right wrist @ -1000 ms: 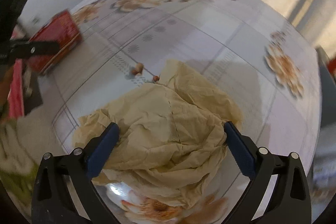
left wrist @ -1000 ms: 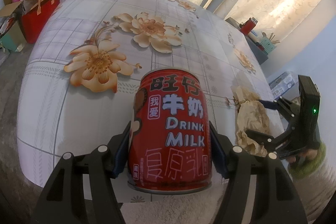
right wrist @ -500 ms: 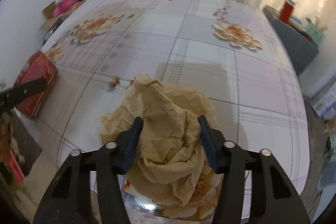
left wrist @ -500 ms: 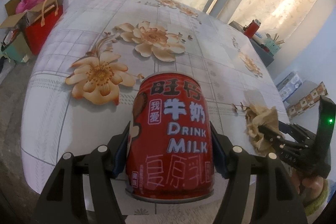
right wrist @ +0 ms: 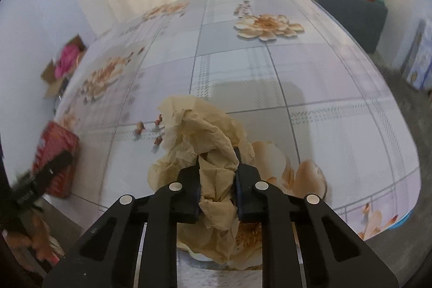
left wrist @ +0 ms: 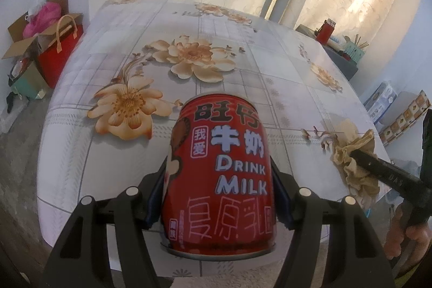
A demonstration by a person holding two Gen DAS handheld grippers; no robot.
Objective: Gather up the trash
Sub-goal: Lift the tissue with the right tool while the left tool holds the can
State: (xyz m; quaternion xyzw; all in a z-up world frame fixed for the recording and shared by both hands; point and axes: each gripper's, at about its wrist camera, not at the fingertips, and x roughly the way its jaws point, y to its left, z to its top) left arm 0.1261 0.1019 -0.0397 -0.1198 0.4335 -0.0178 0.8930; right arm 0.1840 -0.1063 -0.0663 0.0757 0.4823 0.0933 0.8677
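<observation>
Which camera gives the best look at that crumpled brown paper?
The right wrist view: the crumpled brown paper fills its middle, bunched inside the closing right claw. The left wrist view shows it small at its right edge.

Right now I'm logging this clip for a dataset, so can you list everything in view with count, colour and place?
Red metal milk can: one, red with white lettering, upright at the table's near edge, clamped in the left gripper.
Crumpled tan paper napkin: one, tan, on the table, between the right gripper's closing jaws.
Small brown scraps: a few, reddish brown, on the cloth beside the napkin.
Floral tablecloth: one, pale grey checks with orange flowers, covering the table.
Red gift bag: one, red, on the floor left of the table.
Open cardboard box: one, brown, pink item inside, beside the bag.
Dark side cabinet: one, grey, by the curtains, a red jar on top.
Left gripper: black.
Right gripper: black.
</observation>
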